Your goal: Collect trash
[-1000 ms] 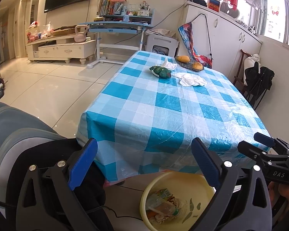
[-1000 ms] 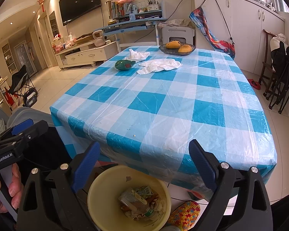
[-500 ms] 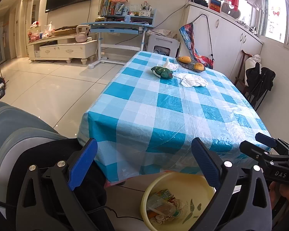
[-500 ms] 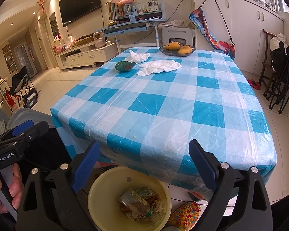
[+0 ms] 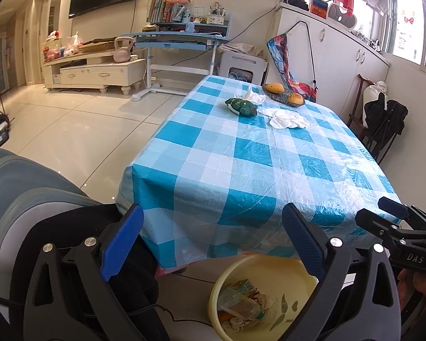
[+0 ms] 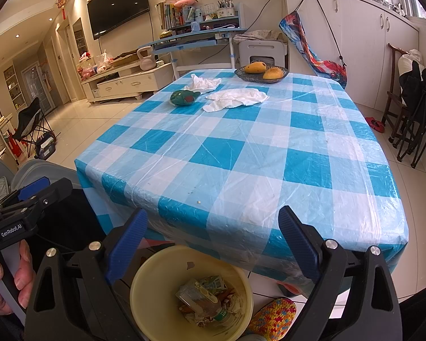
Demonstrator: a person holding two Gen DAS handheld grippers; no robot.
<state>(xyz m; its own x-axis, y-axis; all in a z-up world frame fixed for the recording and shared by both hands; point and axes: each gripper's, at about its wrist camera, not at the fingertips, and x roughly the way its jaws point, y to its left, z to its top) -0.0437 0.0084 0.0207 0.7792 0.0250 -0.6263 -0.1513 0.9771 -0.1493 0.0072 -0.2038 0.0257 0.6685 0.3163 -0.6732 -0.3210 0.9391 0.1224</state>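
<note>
A yellow trash bin [image 6: 159, 261] [image 5: 275, 261] stands on the floor below the table's near edge, holding a plastic bottle [image 6: 201, 302], a carton and scraps. My right gripper [image 6: 211, 244] hangs open just above it, nothing between its fingers. My left gripper [image 5: 213, 241] is open too, above and left of the bin. At the far end of the blue checked table [image 6: 241, 156] lie a crumpled white tissue [image 6: 235, 98] [image 5: 286, 119], a second tissue [image 6: 203, 83] and a green wrapper-like lump [image 6: 183, 97] [image 5: 241, 106].
A dark bowl with mangoes [image 6: 261, 72] sits at the table's far edge. A grey padded seat [image 5: 20, 187] is at the left, a crocheted slipper [image 6: 272, 318] beside the bin. Folding chairs [image 6: 411, 119] stand right of the table.
Both grippers have drifted very slightly; the view has barely shifted. Nothing was picked up or let go.
</note>
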